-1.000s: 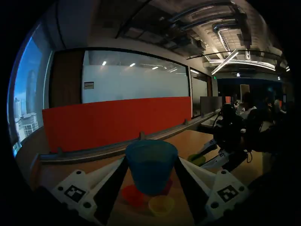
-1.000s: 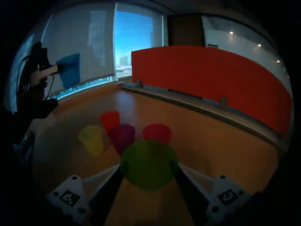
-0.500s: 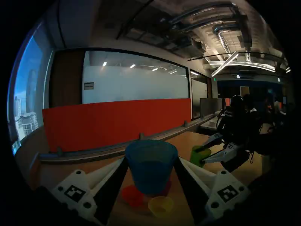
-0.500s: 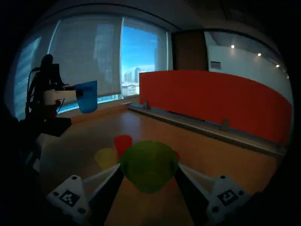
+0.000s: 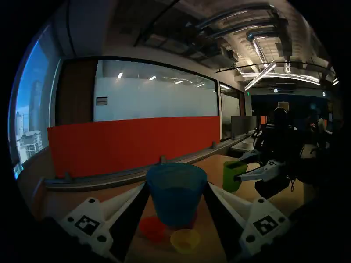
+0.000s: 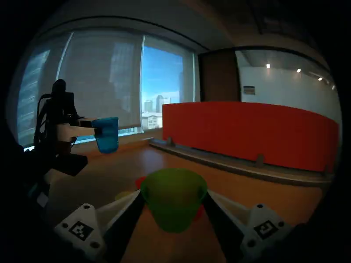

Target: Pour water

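Observation:
A blue cup (image 5: 176, 193) with water in it stands upright between the fingers of my left gripper (image 5: 176, 199), held above the wooden table (image 5: 228, 166). In the right gripper view the same blue cup (image 6: 106, 134) hangs at the left, held by the far gripper. My right gripper (image 6: 173, 206) is shut on a green cup (image 6: 173, 202), upright and lifted off the table. In the left gripper view that green cup (image 5: 232, 175) appears at the right, gripped from the side. Red (image 5: 152, 227) and yellow (image 5: 185, 240) cups sit on the table below.
An orange partition (image 5: 131, 142) with a grey rail runs along the table's far edge. Large windows (image 6: 101, 96) lie to the left in the right gripper view. A person sits at the far right (image 5: 285, 144) among dark desks. More cups peek out behind the green one (image 6: 139, 182).
The right gripper has lifted the green cup higher and levelled it upright; the cups on the table have dropped low behind it. The blue cup has stayed nearly still.

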`<move>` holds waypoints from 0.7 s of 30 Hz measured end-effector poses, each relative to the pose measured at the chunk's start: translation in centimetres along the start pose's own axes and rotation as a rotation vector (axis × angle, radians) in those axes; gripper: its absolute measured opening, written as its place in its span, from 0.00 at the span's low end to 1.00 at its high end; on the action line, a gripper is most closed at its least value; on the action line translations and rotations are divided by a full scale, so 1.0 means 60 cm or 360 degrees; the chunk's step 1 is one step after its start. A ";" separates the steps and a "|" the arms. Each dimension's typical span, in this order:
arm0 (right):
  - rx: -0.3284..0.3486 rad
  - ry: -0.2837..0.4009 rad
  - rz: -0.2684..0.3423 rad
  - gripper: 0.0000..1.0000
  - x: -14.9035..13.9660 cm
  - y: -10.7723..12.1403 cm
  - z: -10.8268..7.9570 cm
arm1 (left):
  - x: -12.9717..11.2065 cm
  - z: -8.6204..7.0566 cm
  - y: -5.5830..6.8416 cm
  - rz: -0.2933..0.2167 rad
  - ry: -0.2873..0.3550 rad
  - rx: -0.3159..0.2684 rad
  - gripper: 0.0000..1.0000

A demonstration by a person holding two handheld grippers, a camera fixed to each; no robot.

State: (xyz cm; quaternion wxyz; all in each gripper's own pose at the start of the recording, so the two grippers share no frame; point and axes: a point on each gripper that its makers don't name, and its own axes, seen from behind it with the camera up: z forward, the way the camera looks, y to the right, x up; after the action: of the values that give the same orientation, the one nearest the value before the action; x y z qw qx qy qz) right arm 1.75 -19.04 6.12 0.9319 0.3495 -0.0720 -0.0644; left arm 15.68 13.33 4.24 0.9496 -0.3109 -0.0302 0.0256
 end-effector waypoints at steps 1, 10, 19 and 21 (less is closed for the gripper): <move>-0.0001 0.0013 -0.0006 0.91 0.004 -0.001 0.000 | 0.000 0.000 0.000 -0.0001 0.0002 -0.0001 0.85; 0.0005 0.0093 -0.0034 0.92 0.027 -0.009 0.002 | 0.002 -0.004 0.001 -0.0014 0.0011 -0.0006 0.85; -0.0002 0.0104 -0.0037 0.91 0.025 -0.008 0.005 | 0.005 -0.004 0.001 0.0002 0.0021 -0.0007 0.85; 0.0010 0.0103 -0.0032 0.91 0.024 -0.011 0.005 | 0.007 -0.003 0.001 0.0013 0.0025 -0.0006 0.85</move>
State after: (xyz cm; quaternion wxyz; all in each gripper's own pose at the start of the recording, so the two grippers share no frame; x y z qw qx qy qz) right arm 3.08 -19.94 6.05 0.9320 0.3550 -0.0386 -0.0623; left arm 16.08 13.29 4.08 0.9491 -0.3130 -0.0214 0.0270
